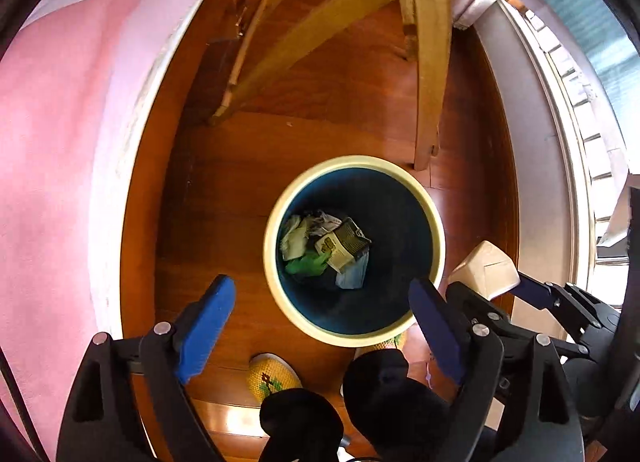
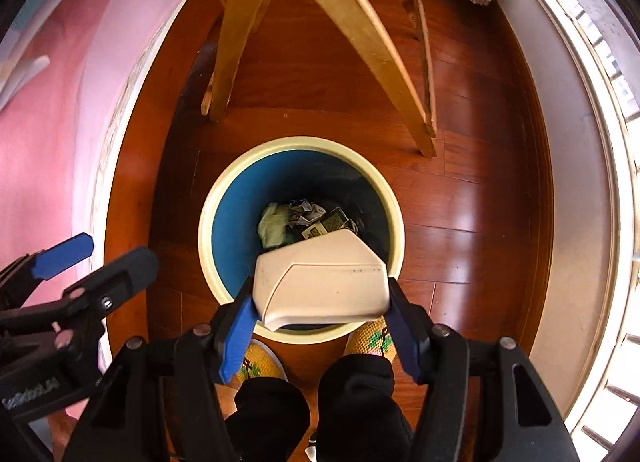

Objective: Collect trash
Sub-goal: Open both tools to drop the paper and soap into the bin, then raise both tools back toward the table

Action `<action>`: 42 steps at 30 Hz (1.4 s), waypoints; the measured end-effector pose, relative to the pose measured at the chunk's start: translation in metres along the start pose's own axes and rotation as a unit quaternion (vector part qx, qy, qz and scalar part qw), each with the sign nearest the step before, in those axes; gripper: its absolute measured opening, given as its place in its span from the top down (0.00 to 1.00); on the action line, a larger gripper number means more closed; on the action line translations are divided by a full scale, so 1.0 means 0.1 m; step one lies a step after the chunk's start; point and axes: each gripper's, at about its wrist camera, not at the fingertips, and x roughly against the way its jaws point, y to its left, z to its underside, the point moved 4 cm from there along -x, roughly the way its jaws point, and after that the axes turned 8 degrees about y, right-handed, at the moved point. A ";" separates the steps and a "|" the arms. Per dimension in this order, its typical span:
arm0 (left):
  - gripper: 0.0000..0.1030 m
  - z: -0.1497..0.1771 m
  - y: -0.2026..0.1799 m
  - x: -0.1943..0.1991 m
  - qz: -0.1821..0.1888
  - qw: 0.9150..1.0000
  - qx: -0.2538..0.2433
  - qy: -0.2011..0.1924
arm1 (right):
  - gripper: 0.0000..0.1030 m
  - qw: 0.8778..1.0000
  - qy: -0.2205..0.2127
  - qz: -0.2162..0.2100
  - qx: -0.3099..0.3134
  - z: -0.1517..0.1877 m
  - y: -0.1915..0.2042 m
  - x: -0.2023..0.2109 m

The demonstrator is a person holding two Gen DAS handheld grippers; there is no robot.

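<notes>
A round bin [image 1: 436, 230] [image 2: 208, 230] with a cream rim and blue inside stands on the wood floor. It holds crumpled paper, a green wrapper and a printed carton [image 1: 340, 246]. My right gripper [image 2: 320, 326] is shut on a white carton [image 2: 324, 282] and holds it over the bin's near rim. The carton also shows in the left wrist view [image 1: 486, 268], by the bin's right rim. My left gripper [image 1: 320, 326] is open and empty, above the bin's near edge.
Wooden chair legs [image 1: 430, 74] [image 2: 360, 22] stand just beyond the bin. A pink wall [image 1: 60, 142] is on the left, a window frame [image 2: 600, 142] on the right. The person's feet in yellow slippers [image 2: 256, 362] stand beside the bin's near side.
</notes>
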 end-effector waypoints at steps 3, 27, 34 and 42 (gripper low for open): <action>0.15 0.02 0.12 0.07 -0.004 1.000 0.009 -0.012 | 0.41 1.000 -0.002 0.009 0.010 -0.03 0.10 -0.03; 0.15 0.41 0.65 1.16 -0.088 0.986 0.043 -0.135 | 0.23 0.998 0.001 0.061 0.034 0.15 0.67 0.41; 0.15 0.53 0.64 1.65 -0.089 0.985 0.047 -0.140 | 0.23 0.997 -0.001 0.062 0.046 0.28 0.76 0.89; 0.15 0.54 0.40 2.37 -0.096 0.984 0.032 -0.144 | 0.23 0.998 -0.023 0.038 0.051 0.29 0.77 1.70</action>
